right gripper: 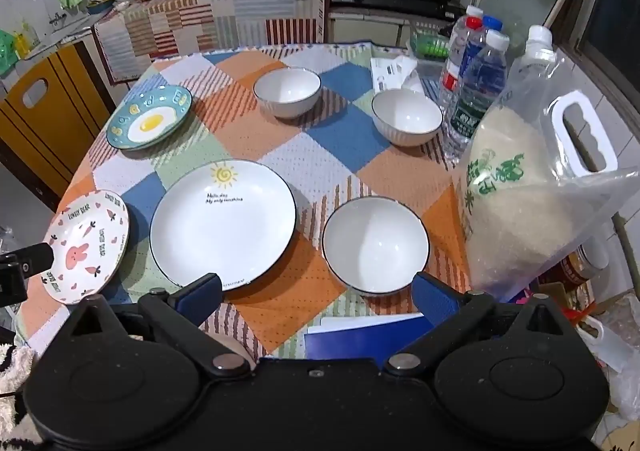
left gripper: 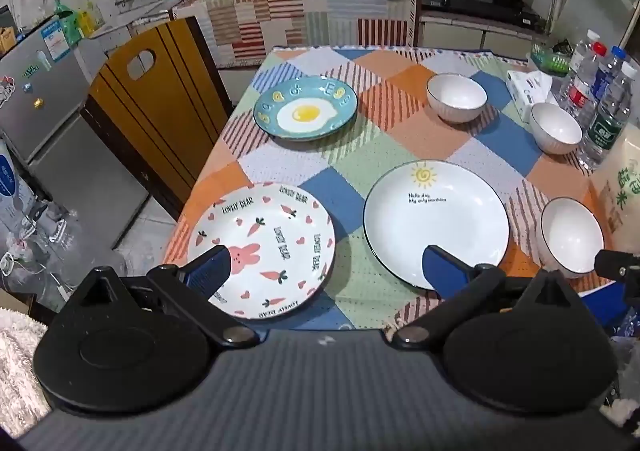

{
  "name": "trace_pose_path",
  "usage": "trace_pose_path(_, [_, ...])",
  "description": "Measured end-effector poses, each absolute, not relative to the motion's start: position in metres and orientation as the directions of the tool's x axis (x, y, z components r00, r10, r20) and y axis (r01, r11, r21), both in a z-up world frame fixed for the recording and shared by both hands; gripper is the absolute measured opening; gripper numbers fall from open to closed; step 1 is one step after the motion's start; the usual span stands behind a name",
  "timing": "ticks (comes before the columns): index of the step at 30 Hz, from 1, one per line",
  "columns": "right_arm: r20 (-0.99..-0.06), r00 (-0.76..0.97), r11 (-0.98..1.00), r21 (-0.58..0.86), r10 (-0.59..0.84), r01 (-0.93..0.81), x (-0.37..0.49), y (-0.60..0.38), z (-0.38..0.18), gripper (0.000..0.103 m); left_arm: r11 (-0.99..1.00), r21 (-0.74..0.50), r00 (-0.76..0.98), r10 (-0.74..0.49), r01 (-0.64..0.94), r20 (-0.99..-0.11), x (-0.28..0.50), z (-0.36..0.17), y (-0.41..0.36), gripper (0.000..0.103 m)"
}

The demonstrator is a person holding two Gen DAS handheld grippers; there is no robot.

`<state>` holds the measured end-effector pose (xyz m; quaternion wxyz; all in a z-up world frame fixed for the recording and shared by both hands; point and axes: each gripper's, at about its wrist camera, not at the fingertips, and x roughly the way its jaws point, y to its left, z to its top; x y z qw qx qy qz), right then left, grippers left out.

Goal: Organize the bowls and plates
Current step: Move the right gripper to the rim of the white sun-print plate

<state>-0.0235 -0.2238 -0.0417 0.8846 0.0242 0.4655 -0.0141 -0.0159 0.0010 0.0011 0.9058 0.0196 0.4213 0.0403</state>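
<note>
Three plates lie on the checked tablecloth: a bunny plate (left gripper: 264,249) (right gripper: 86,245) near left, a white sun plate (left gripper: 436,217) (right gripper: 224,219) near middle, a blue egg plate (left gripper: 306,107) (right gripper: 150,117) far left. Three white bowls stand apart: near right (left gripper: 570,235) (right gripper: 376,245), far middle (left gripper: 456,96) (right gripper: 287,91), far right (left gripper: 556,127) (right gripper: 406,116). My left gripper (left gripper: 326,265) is open and empty, above the table's near edge between the bunny and sun plates. My right gripper (right gripper: 318,287) is open and empty, above the near edge between the sun plate and near bowl.
Water bottles (right gripper: 474,67), a large bag of rice (right gripper: 528,187) and a tissue box (left gripper: 528,89) crowd the table's right side. A wooden chair (left gripper: 148,99) stands at the table's left. A blue folder (right gripper: 368,335) lies at the near edge.
</note>
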Motion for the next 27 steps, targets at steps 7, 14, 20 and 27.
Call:
trace_pose_path(7, [-0.821,0.572,0.999,0.025,-0.006,0.045,-0.024,-0.224,-0.041,0.102,0.995,0.04,0.685,0.09,-0.09,-0.723,-0.023,0.001,0.007,0.103])
trace_pose_path(14, [-0.817,0.576,0.999,0.016,-0.01,0.04,-0.024,-0.222,-0.042,0.102,0.995,0.044,0.67,0.09,-0.085,-0.737,-0.019,-0.001,0.009,0.103])
trace_pose_path(20, [-0.801,0.599,0.999,0.019,-0.002,0.029,-0.026,-0.221,-0.039,0.102,0.997,0.017,0.632,0.063,-0.078,-0.772,-0.015,-0.008,0.012,0.103])
trace_pose_path(27, [-0.804,0.595,0.999,0.027,0.004,0.03,-0.025,-0.221,-0.04,0.102,0.998,0.003,0.652,0.046,-0.067,-0.757,-0.016,-0.008,0.013,0.103])
